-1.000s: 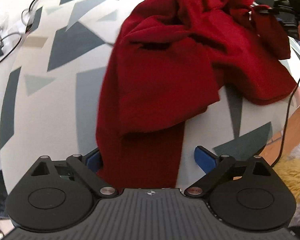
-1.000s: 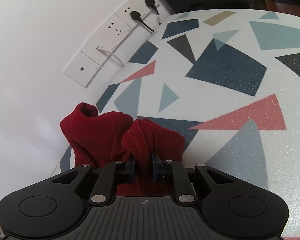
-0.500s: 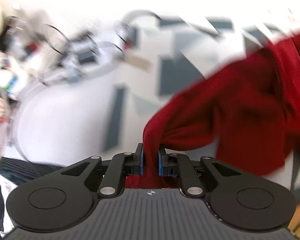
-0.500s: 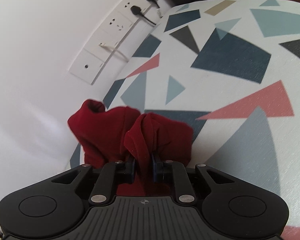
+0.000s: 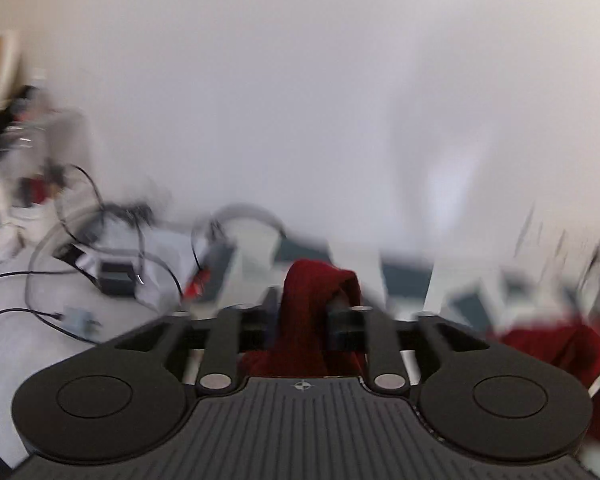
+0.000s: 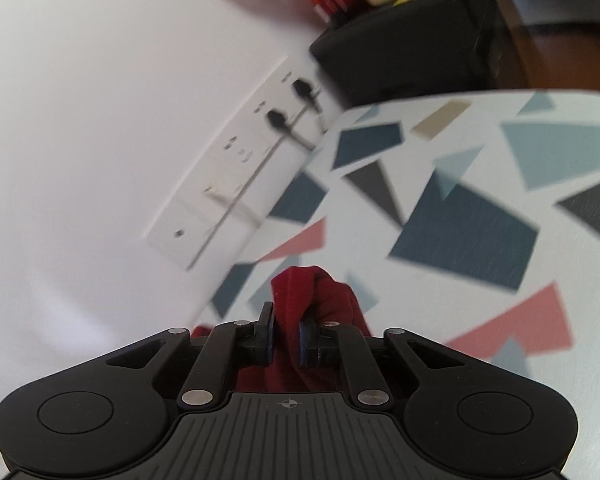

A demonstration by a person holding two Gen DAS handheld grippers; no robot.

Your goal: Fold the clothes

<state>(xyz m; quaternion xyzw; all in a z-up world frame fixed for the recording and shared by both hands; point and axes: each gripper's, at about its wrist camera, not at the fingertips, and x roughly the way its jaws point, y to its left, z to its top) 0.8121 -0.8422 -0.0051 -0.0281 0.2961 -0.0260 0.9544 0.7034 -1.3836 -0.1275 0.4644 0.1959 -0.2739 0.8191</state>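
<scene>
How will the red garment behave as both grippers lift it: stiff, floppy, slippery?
Likely floppy: the red garment bunches above the right gripper fingers. Probably light, since a small pinch in the left gripper holds it. Probably not slippery: the weave looks matte. The rest should sag and swing.

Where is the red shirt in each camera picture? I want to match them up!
Left wrist view: the red garment sits low in the middle, pinched in the left gripper; more of it is blurred at the lower right.
Right wrist view: the red garment sits low in the middle, pinched in the right gripper.
Shared landmark: the white tabletop with coloured shapes, blurred in the left view.
</scene>
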